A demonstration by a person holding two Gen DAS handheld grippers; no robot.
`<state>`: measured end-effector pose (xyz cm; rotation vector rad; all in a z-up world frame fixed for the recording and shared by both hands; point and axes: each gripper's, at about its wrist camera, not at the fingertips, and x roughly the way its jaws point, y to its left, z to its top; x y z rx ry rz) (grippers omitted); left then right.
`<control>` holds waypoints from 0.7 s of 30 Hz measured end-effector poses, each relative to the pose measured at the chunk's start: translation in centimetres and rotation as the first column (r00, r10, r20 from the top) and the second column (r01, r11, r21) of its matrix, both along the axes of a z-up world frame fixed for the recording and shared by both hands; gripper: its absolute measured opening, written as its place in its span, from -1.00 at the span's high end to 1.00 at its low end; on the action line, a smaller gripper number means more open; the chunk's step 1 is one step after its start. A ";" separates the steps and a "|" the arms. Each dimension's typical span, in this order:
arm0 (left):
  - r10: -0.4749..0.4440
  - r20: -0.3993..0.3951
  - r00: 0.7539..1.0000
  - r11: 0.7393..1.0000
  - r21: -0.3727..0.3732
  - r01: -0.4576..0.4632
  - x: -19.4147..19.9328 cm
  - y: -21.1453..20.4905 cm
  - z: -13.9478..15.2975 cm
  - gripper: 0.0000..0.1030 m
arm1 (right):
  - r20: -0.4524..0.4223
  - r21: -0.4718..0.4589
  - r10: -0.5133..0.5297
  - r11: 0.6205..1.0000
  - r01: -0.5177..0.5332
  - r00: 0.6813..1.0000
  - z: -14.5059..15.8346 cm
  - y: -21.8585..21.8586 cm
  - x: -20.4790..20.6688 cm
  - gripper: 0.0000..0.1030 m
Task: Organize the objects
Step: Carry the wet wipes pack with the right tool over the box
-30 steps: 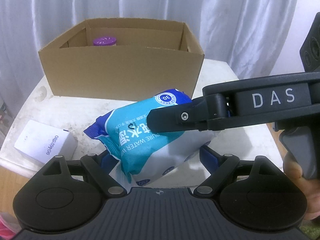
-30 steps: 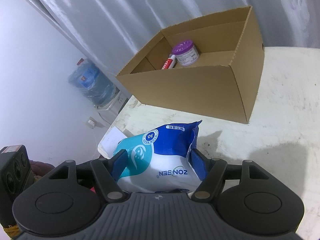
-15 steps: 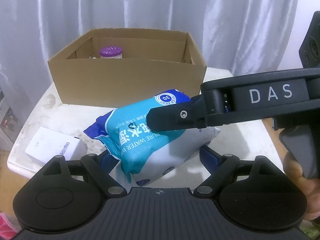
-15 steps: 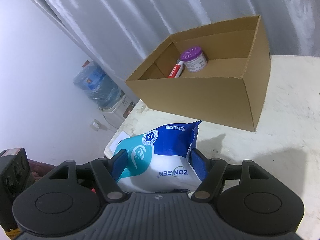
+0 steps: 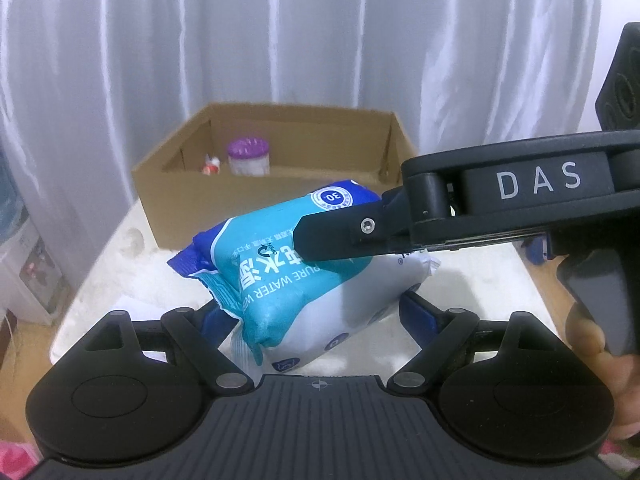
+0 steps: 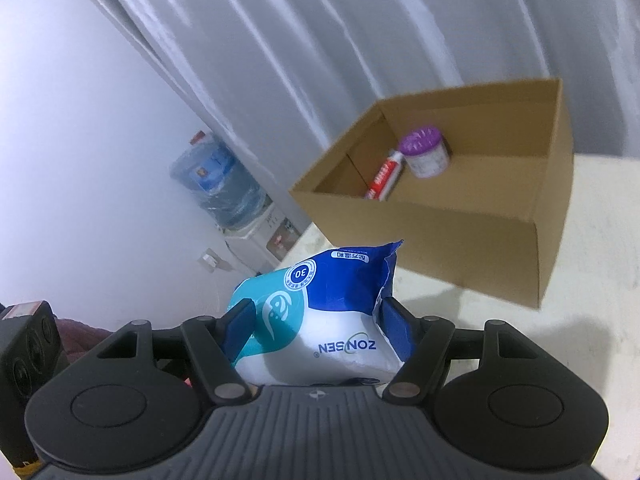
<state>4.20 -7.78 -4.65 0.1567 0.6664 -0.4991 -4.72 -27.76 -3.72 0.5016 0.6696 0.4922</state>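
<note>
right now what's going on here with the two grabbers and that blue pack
A person holds one pack of wet wipes with both tools: the left tool clamps its lower end, the right tool grips the other end. The pack is held in front of an open cardboard box on the white table. Inside the box are a purple-lidded jar and a toothpaste tube.

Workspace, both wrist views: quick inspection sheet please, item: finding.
Surface: white stained tabletop, bare in front of the box.
Job's things: blue-and-teal soft wet-wipes pack held clear of the table; open brown cardboard box holds a purple-lidded jar and a red-and-white tube.
Clutter: nothing seen.
Grippers: left gripper and right gripper both clamp the pack.
Cables: nothing seen.
Surroundings: white curtain; water dispenser with blue bottle.
</note>
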 end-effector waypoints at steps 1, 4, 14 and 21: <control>0.001 0.011 1.000 1.000 -0.003 -0.001 0.1 0.0 0.4 -0.67 | 0.008 -0.001 0.000 1.000 0.000 1.000 0.4 0.1 0.1 -0.40; 0.003 0.040 0.999 1.000 -0.011 -0.002 0.3 0.0 1.5 -0.67 | 0.036 -0.005 -0.001 1.000 0.001 0.999 1.6 0.1 0.3 -0.40; -0.011 0.103 0.995 0.999 -0.029 0.014 5.0 -0.9 4.9 -0.67 | 0.114 -0.029 -0.027 0.999 0.030 0.993 5.3 -0.2 4.4 -0.40; -0.028 0.089 0.996 1.000 0.006 0.027 12.0 -3.3 6.1 -0.67 | 0.088 -0.026 -0.025 0.999 0.027 0.996 6.9 -1.8 11.0 -0.40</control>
